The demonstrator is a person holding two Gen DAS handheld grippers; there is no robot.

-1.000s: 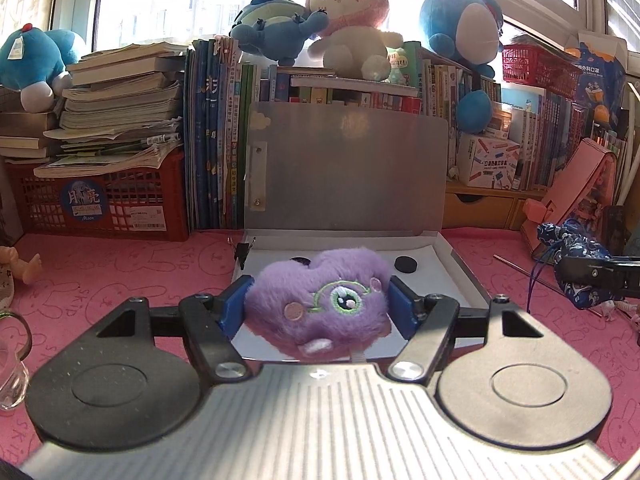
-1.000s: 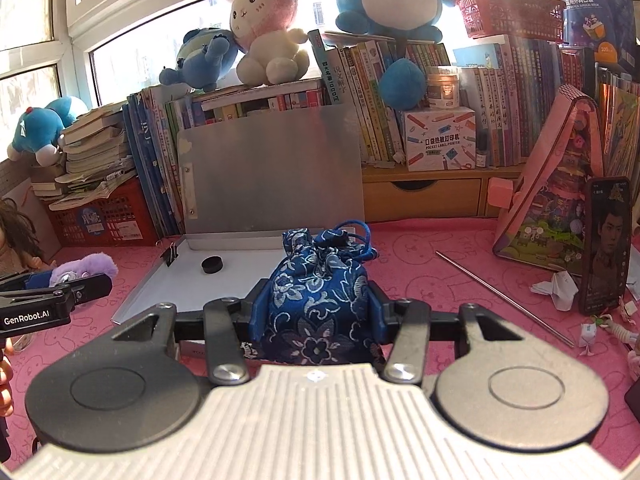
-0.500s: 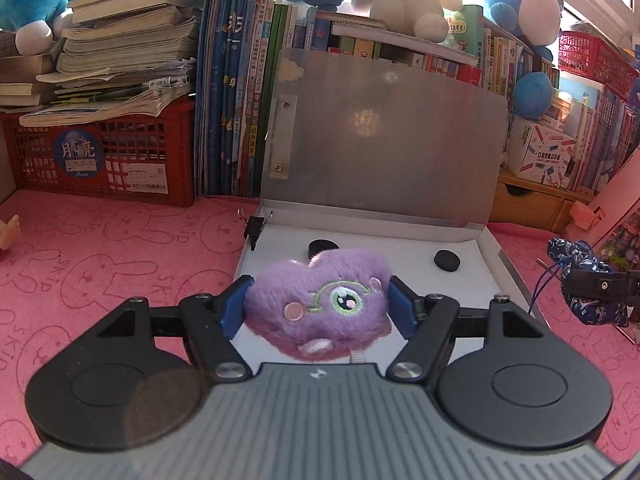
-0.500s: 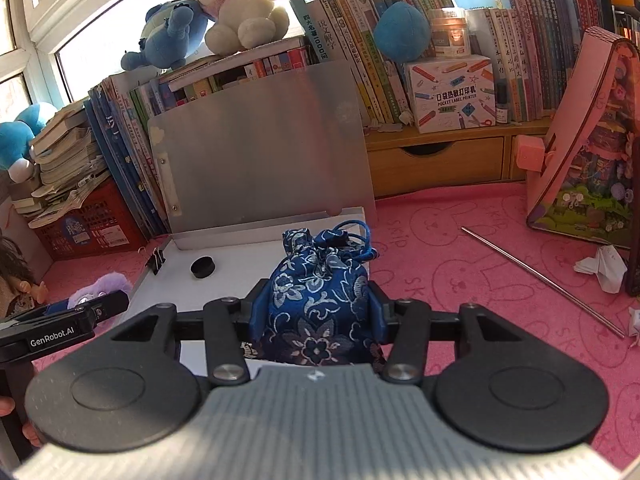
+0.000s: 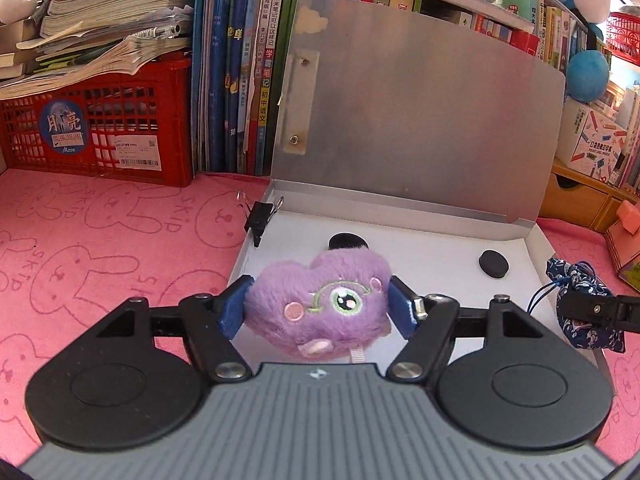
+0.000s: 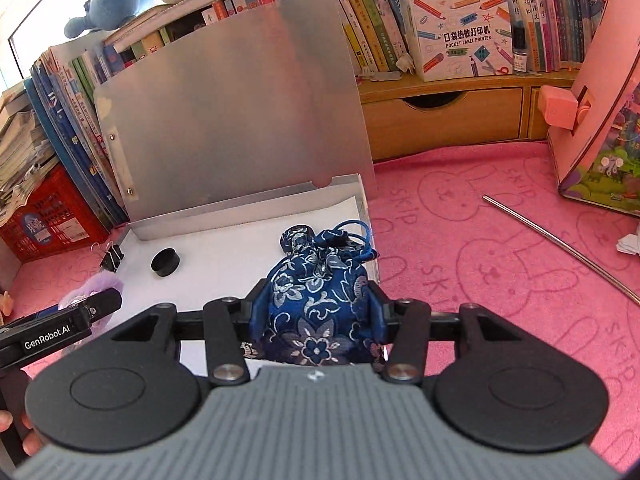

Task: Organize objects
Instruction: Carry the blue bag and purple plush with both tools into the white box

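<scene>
Blue fingers (image 5: 234, 308) of the left gripper (image 5: 318, 310) clamp a purple heart plush (image 5: 320, 304) above the open metal case (image 5: 400, 256), near its left front. Right gripper (image 6: 318, 314) fingers clamp a blue floral pouch (image 6: 316, 304) over the case's right front edge. Two black discs (image 5: 493, 263) lie inside; a binder clip (image 5: 259, 220) grips the case's left wall.
</scene>
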